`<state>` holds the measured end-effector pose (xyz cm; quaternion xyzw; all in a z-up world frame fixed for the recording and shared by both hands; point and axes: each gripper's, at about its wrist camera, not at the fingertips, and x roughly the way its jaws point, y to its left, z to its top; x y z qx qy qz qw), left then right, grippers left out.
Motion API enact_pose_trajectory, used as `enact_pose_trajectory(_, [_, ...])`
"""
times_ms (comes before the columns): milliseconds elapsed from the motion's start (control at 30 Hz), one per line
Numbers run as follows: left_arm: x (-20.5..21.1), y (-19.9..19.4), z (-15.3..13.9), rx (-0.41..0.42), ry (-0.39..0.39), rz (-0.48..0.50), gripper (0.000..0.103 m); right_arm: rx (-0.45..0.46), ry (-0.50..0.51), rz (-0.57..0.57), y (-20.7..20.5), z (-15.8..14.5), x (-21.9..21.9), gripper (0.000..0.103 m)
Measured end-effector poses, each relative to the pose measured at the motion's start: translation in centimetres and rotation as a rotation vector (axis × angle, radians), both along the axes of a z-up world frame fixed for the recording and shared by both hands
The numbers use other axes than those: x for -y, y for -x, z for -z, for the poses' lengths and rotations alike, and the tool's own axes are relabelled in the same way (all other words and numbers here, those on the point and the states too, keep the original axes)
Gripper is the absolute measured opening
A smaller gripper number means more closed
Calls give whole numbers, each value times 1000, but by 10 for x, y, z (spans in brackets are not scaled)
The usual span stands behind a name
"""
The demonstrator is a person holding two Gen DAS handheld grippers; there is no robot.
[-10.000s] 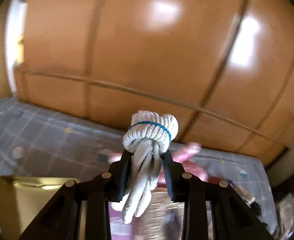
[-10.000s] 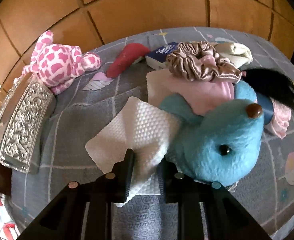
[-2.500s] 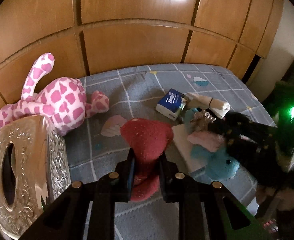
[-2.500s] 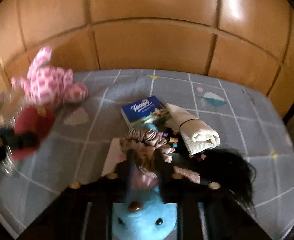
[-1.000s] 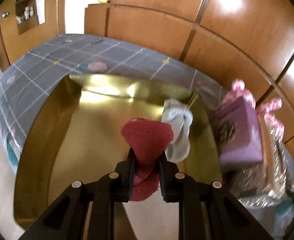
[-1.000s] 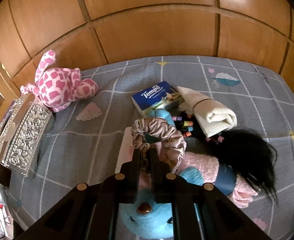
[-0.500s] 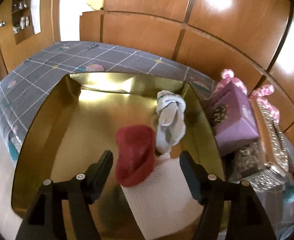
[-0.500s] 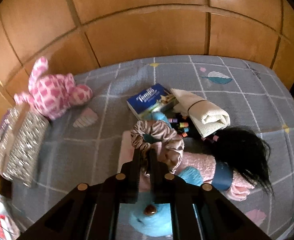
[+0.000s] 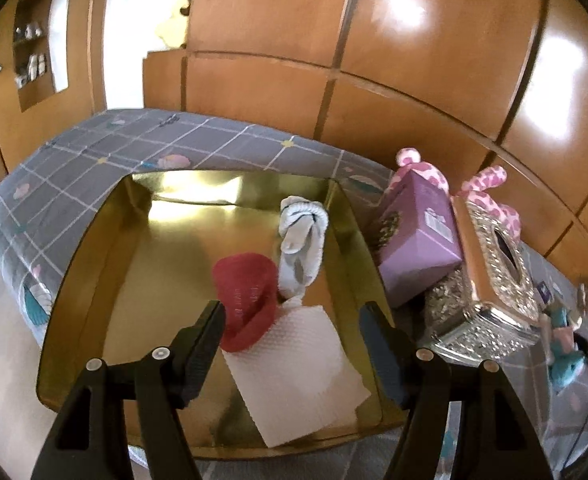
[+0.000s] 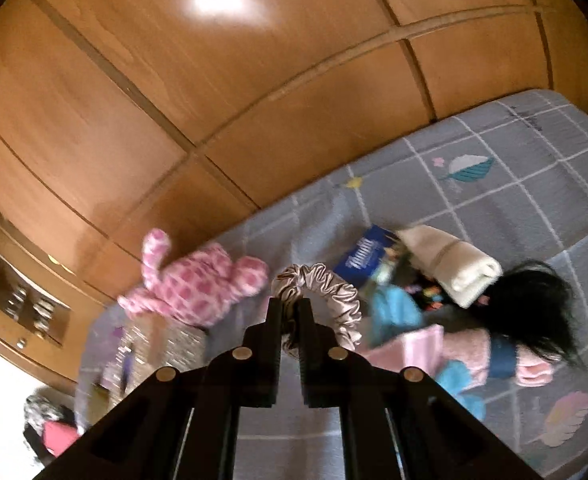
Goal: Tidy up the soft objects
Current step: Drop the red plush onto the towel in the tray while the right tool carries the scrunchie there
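The left tool (image 9: 292, 322) hangs spread and empty above the gold tray (image 9: 94, 240); the red sock (image 9: 246, 292) lies just ahead of its tips, on a white cloth (image 9: 294, 372) (white sock (image 9: 302, 240) beyond). The right tool (image 10: 290, 312) pinches the satin scrunchie (image 10: 326, 292) above the bed (image 10: 534, 200).

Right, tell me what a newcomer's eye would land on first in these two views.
First the shiny gold tray on the grey checked bedspread, holding a red sock, a rolled white sock and a white paper towel under the open left gripper. Then the satin scrunchie pinched in the right gripper, with a pink spotted plush behind it.
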<state>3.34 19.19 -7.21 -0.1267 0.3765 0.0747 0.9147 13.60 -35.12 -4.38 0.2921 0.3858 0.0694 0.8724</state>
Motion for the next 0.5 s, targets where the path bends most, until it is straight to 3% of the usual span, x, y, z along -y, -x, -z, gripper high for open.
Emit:
enact_pose_trajectory(267, [10,14,-5,8,-32,29,70,81,-48,-83,-41,-38,-66,6])
enact_pose_trajectory(500, [3,25,-4,7,-25,22,70,145,-49,-262,-80,-73,-175,6])
